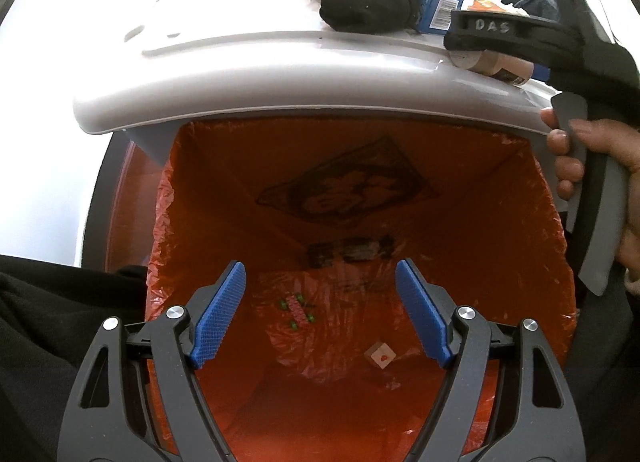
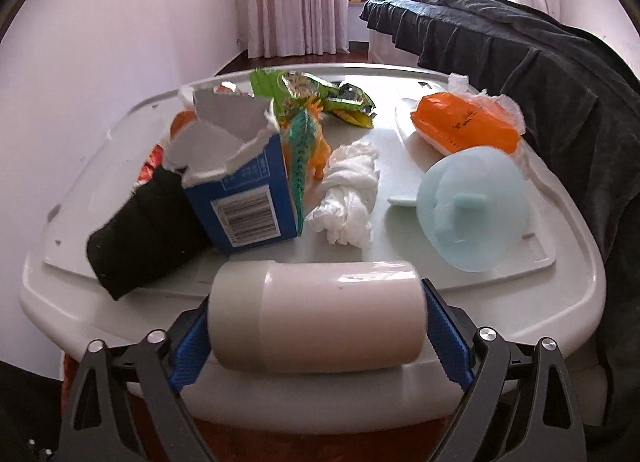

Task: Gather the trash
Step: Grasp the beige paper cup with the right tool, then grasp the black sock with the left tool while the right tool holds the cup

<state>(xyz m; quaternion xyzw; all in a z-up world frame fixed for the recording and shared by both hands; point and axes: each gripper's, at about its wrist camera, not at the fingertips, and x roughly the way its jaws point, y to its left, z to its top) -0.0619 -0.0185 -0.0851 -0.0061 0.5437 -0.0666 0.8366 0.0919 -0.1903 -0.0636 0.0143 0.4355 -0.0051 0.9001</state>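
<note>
Little is done: only two small scraps lie in the orange-lined trash bin under the left tool, jaws apart and empty, while the right tool brackets a beige plastic cylinder at the white plastic table edge at six o'clock, grip uncertain, the torn blue carton and crumpled white tissue uncollected.

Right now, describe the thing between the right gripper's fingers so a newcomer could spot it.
Start at the white table piled with trash. At its near edge, between the right gripper's blue pads, lies a bottle on its side. It is the only smooth beige cylinder, with a greyer cap end, in front of the torn blue carton.
</note>
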